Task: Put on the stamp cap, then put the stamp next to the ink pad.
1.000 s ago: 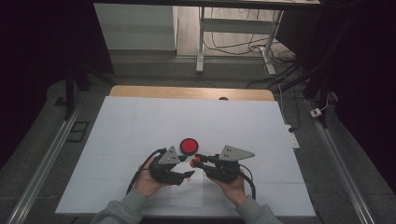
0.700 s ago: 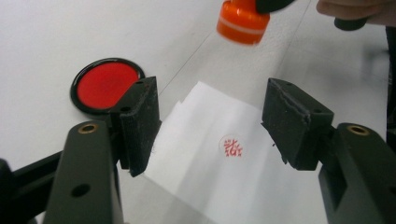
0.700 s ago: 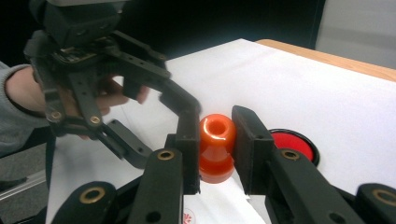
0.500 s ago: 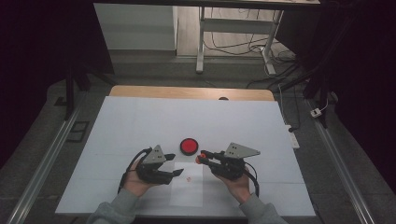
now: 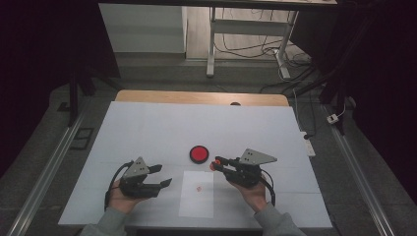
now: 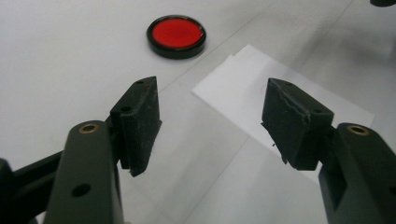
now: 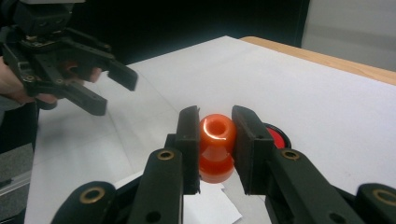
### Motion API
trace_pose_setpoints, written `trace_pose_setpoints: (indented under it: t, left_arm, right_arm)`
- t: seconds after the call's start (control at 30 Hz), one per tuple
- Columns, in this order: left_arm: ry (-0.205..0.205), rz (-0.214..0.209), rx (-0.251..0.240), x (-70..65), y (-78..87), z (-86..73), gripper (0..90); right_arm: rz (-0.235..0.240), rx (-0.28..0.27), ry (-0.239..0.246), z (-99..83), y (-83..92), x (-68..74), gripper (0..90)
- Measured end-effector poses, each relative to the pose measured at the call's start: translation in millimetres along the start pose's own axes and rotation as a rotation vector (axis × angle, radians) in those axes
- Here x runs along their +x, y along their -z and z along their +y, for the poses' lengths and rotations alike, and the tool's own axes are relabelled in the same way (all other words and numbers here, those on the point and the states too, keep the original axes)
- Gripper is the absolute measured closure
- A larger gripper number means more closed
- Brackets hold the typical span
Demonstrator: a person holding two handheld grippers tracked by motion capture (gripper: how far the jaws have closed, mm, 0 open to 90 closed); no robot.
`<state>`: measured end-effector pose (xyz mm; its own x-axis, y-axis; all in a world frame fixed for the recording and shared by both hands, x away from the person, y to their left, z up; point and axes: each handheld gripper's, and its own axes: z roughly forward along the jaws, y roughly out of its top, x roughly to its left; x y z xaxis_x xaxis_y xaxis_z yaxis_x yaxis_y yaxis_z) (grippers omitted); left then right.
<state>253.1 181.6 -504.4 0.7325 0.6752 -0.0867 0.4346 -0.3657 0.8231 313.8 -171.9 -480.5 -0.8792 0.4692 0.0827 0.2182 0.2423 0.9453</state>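
Observation:
A round red disc with a black rim (image 5: pixel 199 154) lies on the white table top (image 5: pixel 147 128). Just in front of it lies a white paper sheet (image 5: pixel 196 196) with a small red mark (image 5: pixel 198 188). My right gripper (image 5: pixel 216 162) is held just right of the disc and is shut on a glossy orange knob (image 7: pixel 215 140), which sits upright between its pads. My left gripper (image 5: pixel 163 175) hovers left of the sheet, open, with nothing between its fingers. In the left gripper view, the disc (image 6: pixel 176 35) and the sheet (image 6: pixel 243 88) lie beyond my left gripper (image 6: pixel 212 95).
A wooden table edge (image 5: pixel 201 98) runs along the far side of the white top. Beyond it stand a metal frame leg (image 5: pixel 211 44) and floor cables (image 5: pixel 246 46). A power strip (image 5: pixel 309 145) lies off the right edge. In the right gripper view the left gripper (image 7: pixel 84 77) is at upper left.
My left gripper has drawn away from the red disc, moving left and slightly toward the person. The right gripper has stayed in place with the orange knob.

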Motion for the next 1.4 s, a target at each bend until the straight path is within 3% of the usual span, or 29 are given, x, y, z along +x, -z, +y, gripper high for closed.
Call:
trace_pose_setpoints:
  t: [0.47,0.97,1.4]
  left_arm:
    - [0.031,0.048,-0.007,6.3,25.1,-25.9,36.5]
    - [0.034,0.045,0.004,7.9,22.1,-26.9,36.4]
    - [0.035,0.044,0.006,8.4,21.6,-27.2,36.3]
  right_arm:
    - [-0.045,0.012,-0.004,-1.6,4.9,-11.4,72.4]
    - [-0.078,0.021,0.009,-2.0,5.4,-16.0,72.4]
    - [-0.158,0.07,-0.008,-7.8,1.6,-30.9,72.3]
